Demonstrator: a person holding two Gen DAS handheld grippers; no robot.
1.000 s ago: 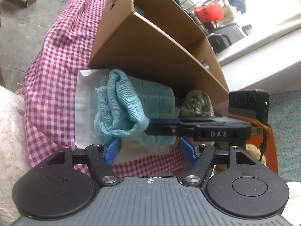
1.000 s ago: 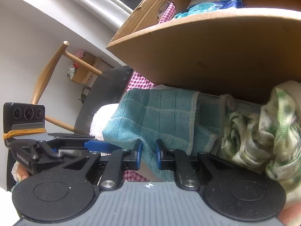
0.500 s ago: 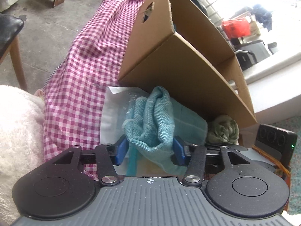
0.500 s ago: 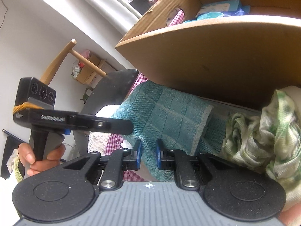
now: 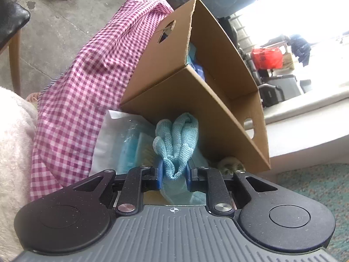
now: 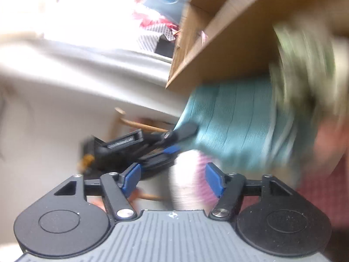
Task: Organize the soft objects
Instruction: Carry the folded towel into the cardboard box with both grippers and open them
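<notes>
- A surface draped in a pink gingham cloth is seen in the left view, with a grey concrete floor beyond it at far left.
- A black chair seat on a wooden leg is seen at the left edge, and a fluffy white blanket lies near left.
- A white ledge runs along the right, with bright daylight and a red bag far beyond it.
- The left gripper has just been closing, and its blue pads are now pressed narrowly on a bunched fold of the teal towel.
- The towel is held just in front of the near wall of the box, above a clear plastic packet that lies on the cloth.
- The right gripper has just been opening; its jaws stand wide, with nothing gripped between them.
- The right view is heavily blurred; in it the towel is seen past the pads, and the left gripper is seen at its left edge.
- A green-and-white cloth is partly seen at the box's near right corner, just right of the towel.
- The cardboard box stands open on the gingham cloth, with a hand-hole in each end wall.
- Blue items are glimpsed inside the box; what they are cannot be told.
</notes>
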